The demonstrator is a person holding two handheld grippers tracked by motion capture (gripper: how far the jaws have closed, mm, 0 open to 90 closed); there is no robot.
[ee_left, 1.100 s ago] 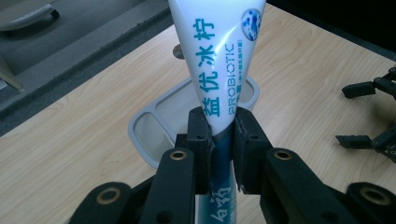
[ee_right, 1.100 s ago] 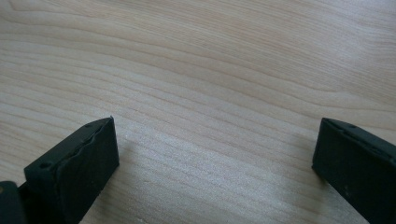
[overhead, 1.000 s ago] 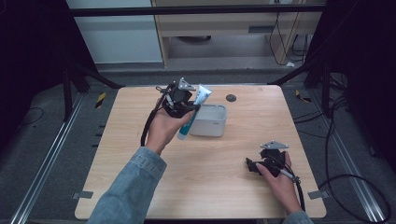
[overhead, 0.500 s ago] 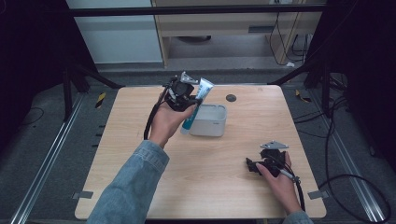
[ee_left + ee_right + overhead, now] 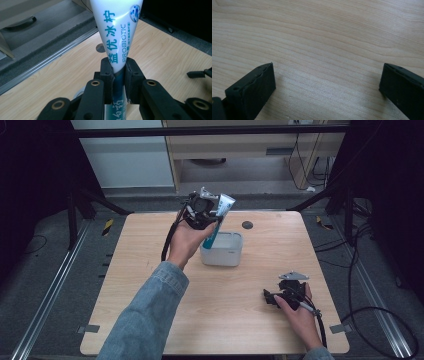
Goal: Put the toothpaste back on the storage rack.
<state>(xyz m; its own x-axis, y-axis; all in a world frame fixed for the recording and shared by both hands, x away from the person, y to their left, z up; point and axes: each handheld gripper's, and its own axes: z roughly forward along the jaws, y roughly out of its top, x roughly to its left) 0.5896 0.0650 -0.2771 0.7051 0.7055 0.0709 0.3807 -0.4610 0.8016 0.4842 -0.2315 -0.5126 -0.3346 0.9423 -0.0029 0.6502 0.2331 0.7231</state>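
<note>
My left claw (image 5: 212,210) is pinching a white and blue toothpaste tube (image 5: 218,220), and I hold it up over the far middle of the bench (image 5: 150,285). In the left gripper view the two black pads (image 5: 107,75) press on the tube (image 5: 117,32) from either side, right where its white printed part gives way to the darker blue part, and the tube is squeezed narrow between them. The wide flat end of the tube fans out beyond the pads, with blue characters and the word PROBIOTIC running along it. From the high view the tube stands steeply, tilted a little, with its flat end uppermost and its lower end down at the near left corner of a small white rectangular container (image 5: 227,251); I cannot tell whether that end rests inside the container or hangs just above it. The container sits on the bench just beside my left hand (image 5: 187,240). A small dark round spot (image 5: 247,225) lies on the bench beyond the container, well clear of it. My right claw (image 5: 270,298) rests low on the near right part of the bench, well apart from the tube and the container. In the right gripper view its pads (image 5: 252,87) stand spread wide with bare wood grain between them.
</note>
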